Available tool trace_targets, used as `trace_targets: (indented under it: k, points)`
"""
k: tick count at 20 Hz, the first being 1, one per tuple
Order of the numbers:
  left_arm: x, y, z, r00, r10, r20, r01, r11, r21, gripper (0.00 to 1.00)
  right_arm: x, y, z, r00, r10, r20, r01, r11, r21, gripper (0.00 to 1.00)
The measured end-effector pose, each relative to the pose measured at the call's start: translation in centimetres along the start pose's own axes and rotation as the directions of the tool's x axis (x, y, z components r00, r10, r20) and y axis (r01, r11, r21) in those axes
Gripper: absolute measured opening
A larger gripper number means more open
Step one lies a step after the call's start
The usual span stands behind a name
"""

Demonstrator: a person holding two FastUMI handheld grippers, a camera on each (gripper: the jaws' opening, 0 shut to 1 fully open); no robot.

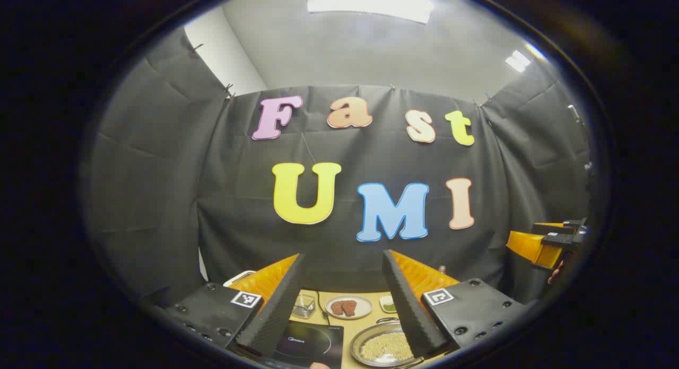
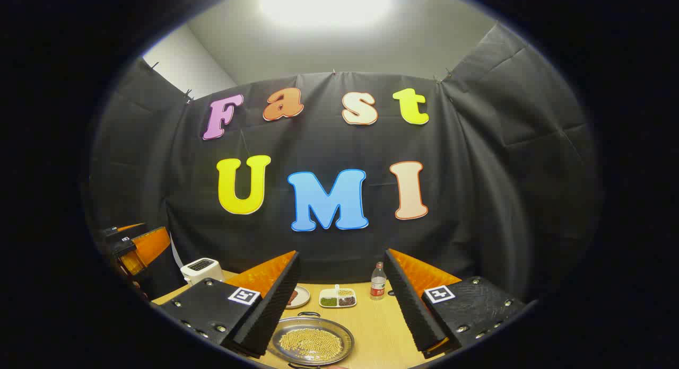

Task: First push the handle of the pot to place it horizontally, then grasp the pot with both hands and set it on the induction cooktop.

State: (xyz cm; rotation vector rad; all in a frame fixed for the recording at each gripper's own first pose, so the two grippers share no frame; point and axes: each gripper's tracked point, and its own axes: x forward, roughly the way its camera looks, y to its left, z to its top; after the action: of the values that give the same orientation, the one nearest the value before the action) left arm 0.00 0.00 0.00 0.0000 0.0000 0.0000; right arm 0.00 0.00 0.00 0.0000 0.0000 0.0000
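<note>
At the near edge of the left gripper view we see the left tool (image 1: 342, 305) held above the bench (image 1: 366, 322), its fingers spread wide apart with nothing between them. Just below and between them we note the black induction cooktop (image 1: 310, 343) lying flat on the bench, and directly to its right the pot (image 1: 383, 348), a shallow metal pan holding a layer of small pale beans, with a thin loop handle (image 1: 387, 320) at its far rim. The pot stands beside the cooktop, not on it. Farther back we log a small clear container (image 1: 304, 306), a plate with two brown pieces (image 1: 348, 307) and a small dish of something green (image 1: 389, 304). At the right margin of this view the other tool (image 1: 546, 242) hangs well off the bench. In the right gripper view the right tool (image 2: 339, 302) is likewise spread open and empty above the bench, with the pot (image 2: 311, 340) low between its fingers, nearer the left one. Behind the pot we record a divided dish of green and dark beans (image 2: 337, 299), a plastic bottle (image 2: 377, 282) standing upright, and a white toaster (image 2: 201, 269) at the far left.
</note>
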Motion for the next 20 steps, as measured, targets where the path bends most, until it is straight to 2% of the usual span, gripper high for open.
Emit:
trace_targets:
  k: [20]
  points:
    - [-0.4, 0.7, -1.2, 1.000, -0.002, -0.023, 0.002, 1.000, 0.016, 0.92, -0.5, 0.0, -1.6, 0.999, -0.008, -0.038, 0.009, 0.999, 0.031, 0.97]
